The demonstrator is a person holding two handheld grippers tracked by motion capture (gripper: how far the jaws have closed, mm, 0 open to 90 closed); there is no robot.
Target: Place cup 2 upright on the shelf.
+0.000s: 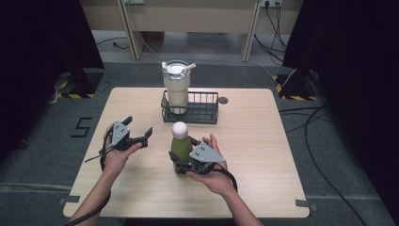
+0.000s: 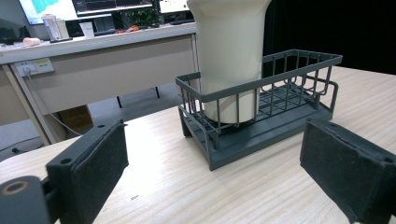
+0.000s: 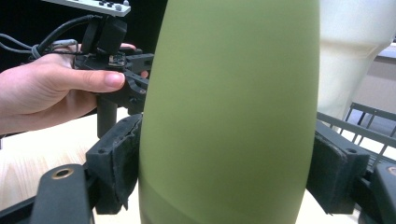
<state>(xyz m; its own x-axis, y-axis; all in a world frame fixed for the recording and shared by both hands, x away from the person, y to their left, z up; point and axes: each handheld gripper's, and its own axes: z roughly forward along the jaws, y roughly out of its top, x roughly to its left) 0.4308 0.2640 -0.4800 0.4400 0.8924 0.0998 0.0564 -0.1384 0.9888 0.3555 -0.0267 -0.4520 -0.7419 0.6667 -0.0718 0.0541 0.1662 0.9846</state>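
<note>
On the light wooden table (image 1: 141, 188), the left gripper (image 1: 139, 132) sits in the person's left hand (image 1: 115, 153) with its black padded jaws wide apart and nothing between them, pointing toward the dark grey wire basket (image 1: 202, 113) at the far side, where a tall cream tumbler with a white lid (image 1: 177, 89) stands in the left end. To its right, near the table's middle and in front of the basket, stands an upright olive-green bottle with a rounded white cap (image 1: 180, 143) — smooth, matte, swelling at the body. The right gripper (image 1: 181, 162) is clamped on that bottle's lower body, a pad pressed against each side, with the right hand (image 1: 214, 172) behind it.
</note>
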